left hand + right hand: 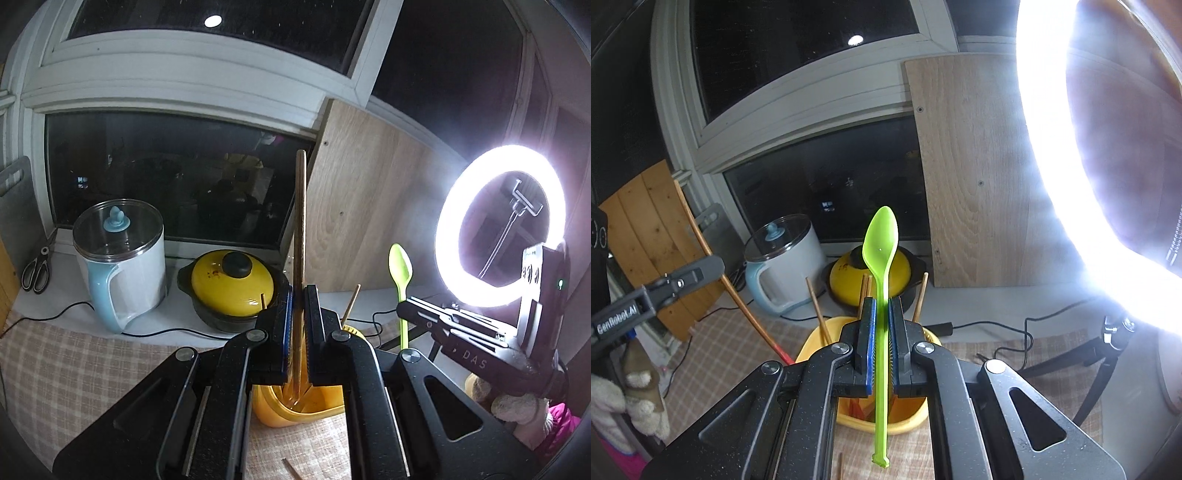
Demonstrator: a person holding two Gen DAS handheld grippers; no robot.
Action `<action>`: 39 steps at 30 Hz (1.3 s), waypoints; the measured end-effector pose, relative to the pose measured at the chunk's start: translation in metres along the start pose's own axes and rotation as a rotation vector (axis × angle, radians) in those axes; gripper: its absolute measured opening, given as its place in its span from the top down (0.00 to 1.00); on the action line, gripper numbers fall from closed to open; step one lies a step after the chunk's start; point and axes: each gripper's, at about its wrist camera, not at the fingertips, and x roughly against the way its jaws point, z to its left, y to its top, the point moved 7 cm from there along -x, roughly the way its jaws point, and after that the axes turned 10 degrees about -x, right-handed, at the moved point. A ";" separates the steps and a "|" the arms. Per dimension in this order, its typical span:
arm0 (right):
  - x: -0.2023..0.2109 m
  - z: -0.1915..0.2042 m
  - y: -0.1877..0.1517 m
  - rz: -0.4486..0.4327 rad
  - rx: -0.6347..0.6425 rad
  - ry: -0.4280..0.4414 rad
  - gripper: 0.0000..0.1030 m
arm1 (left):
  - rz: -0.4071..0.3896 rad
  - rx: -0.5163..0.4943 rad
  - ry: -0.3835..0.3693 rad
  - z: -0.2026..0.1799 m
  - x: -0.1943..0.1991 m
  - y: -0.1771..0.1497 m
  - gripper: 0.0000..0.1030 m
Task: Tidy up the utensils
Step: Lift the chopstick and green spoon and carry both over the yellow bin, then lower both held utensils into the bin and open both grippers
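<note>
My left gripper [298, 291] is shut on a long wooden chopstick [300, 221], held upright with its lower end inside the yellow utensil holder [295, 410]. My right gripper [881, 306] is shut on a green plastic spoon [881, 243], bowl up, over the same yellow holder [905, 421]. Several wooden chopsticks [816, 306] stand in the holder. In the left wrist view the right gripper [402, 310] and the green spoon [400, 266] show at the right. In the right wrist view the left gripper [709, 267] shows at the left, with its chopstick [738, 299] slanting down to the holder.
A white and blue electric kettle [122, 258] and a yellow-lidded pot [232, 284] stand on the sill behind. Scissors [37, 269] lie at the far left. A wooden board [369, 206] leans on the window. A bright ring light [498, 225] on a tripod stands at the right. Cables cross the checked cloth [74, 369].
</note>
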 end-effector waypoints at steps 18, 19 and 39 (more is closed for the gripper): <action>-0.050 -0.005 0.004 0.003 -0.034 -0.015 0.95 | 0.082 -0.001 -0.012 -0.005 -0.032 -0.026 0.96; -0.053 -0.005 0.002 0.012 -0.034 -0.008 0.95 | 0.084 -0.001 -0.010 -0.004 -0.033 -0.027 0.96; -0.042 -0.021 -0.040 0.103 -0.041 0.031 0.95 | 0.144 0.022 0.000 -0.005 -0.051 -0.053 0.96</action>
